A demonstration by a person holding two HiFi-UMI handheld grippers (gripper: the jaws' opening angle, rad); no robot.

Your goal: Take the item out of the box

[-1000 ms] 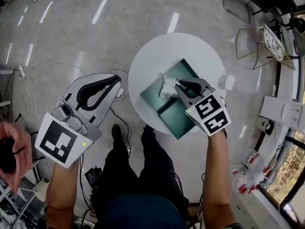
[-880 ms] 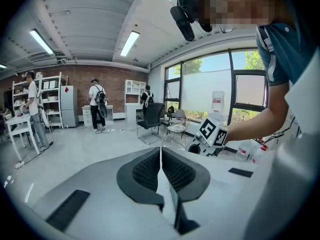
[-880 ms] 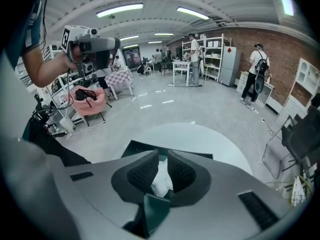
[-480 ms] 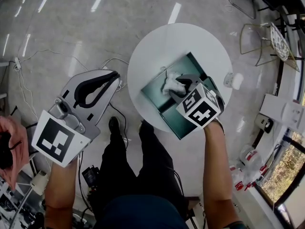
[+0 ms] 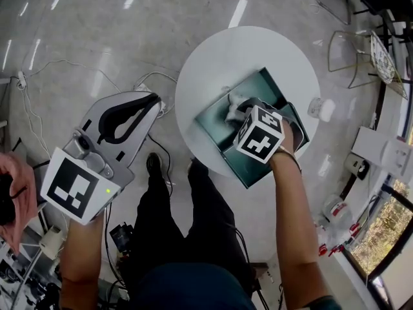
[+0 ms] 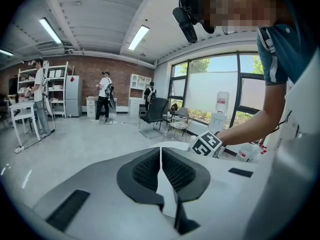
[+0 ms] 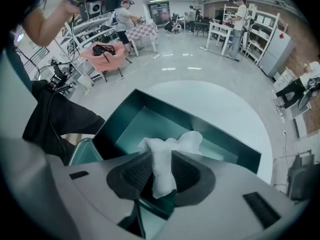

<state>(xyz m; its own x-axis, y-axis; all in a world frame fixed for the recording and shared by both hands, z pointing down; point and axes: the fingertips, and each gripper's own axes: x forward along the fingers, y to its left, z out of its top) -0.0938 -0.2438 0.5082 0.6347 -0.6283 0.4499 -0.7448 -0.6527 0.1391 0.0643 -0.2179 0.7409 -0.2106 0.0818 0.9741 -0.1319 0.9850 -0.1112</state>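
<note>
A dark green open box [image 5: 219,123] lies on the round white table [image 5: 219,57]. Inside it is a crumpled white item [image 5: 232,106]. My right gripper [image 5: 241,112] points steeply down into the box, its marker cube covering most of it in the head view. In the right gripper view the white item [image 7: 170,145] runs up between the pads of my right gripper [image 7: 161,157]; the jaws have just been closing around it and still stand apart. The box wall [image 7: 125,115] shows behind. My left gripper [image 5: 153,101] hangs off the table to the left, its jaws [image 6: 160,152] shut on nothing.
A small white object [image 5: 321,109] sits at the table's right edge. Cables [image 5: 77,66] trail on the floor at left, wire chair frames [image 5: 348,57] stand at right, and a pink cloth [image 5: 16,199] is at far left. People stand far back in the room [image 6: 105,96].
The right gripper has sunk and tipped down into the box, its jaws going from shut to apart around the white item. The left gripper has dropped a little.
</note>
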